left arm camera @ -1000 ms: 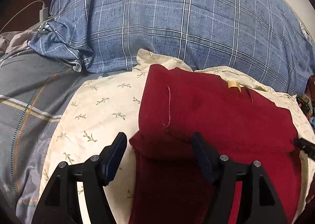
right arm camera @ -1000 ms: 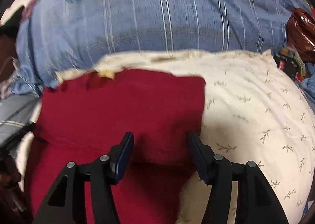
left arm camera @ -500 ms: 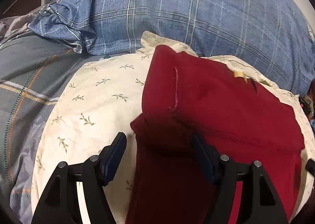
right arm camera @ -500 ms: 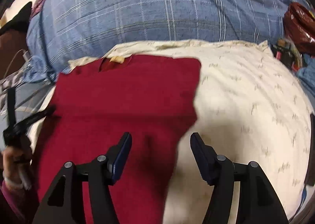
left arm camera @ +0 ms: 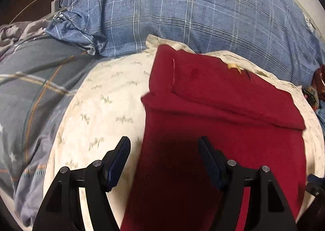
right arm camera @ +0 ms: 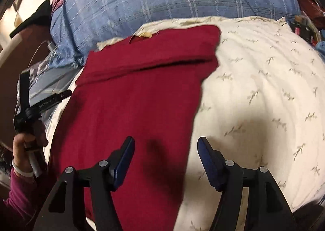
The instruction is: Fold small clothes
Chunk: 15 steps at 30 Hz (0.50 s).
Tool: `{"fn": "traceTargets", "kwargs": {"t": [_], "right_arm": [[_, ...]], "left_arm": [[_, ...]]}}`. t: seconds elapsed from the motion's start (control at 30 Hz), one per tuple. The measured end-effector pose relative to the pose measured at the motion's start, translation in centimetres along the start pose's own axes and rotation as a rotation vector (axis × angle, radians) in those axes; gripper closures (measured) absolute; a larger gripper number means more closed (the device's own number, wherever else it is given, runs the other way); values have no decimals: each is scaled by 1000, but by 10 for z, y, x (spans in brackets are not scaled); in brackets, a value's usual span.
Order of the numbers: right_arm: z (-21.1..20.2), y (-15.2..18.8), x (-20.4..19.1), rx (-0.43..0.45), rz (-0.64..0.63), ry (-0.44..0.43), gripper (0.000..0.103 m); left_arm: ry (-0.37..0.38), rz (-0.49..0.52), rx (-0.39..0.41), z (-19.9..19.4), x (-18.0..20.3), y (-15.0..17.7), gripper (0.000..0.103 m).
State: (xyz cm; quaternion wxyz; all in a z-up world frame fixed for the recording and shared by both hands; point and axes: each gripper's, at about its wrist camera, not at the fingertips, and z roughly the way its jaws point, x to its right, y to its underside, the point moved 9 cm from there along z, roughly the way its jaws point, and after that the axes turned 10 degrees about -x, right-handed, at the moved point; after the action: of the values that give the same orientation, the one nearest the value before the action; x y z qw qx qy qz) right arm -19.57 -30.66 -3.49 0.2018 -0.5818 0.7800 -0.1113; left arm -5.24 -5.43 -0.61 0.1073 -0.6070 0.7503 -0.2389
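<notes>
A dark red garment (left arm camera: 223,109) lies flat on a cream leaf-print cushion (left arm camera: 105,109). Its far part is folded toward me as a flap, with a tan label (left arm camera: 233,66) near the collar. My left gripper (left arm camera: 165,141) hovers open over the near part, and the garment's left edge runs between its fingers. In the right wrist view the same garment (right arm camera: 138,98) fills the middle. My right gripper (right arm camera: 166,140) is open above its right edge, holding nothing. A hand (right arm camera: 24,145) holding the left gripper shows at the left there.
A big blue plaid pillow (left arm camera: 182,11) lies behind the cushion. Grey plaid bedding (left arm camera: 30,88) and a white charger with its cable (left arm camera: 53,3) are at the left. Dark red and mixed clutter (right arm camera: 306,19) sits at the far right.
Both grippers have drawn back toward me from the folded flap's edge, so more of the garment's near part shows. The flap lies where it was laid. The right jaws stand slightly wider.
</notes>
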Motion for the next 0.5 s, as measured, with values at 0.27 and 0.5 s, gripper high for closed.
{"fn": "traceTargets", "kwargs": {"t": [0.27, 0.5], "right_arm": [[-5, 46, -1, -95, -60, -66, 37], [3, 95, -11, -206, -91, -165, 37]], "left_arm": [[21, 19, -30, -39, -27, 49, 34], [39, 15, -93, -58, -41, 100, 34]]}}
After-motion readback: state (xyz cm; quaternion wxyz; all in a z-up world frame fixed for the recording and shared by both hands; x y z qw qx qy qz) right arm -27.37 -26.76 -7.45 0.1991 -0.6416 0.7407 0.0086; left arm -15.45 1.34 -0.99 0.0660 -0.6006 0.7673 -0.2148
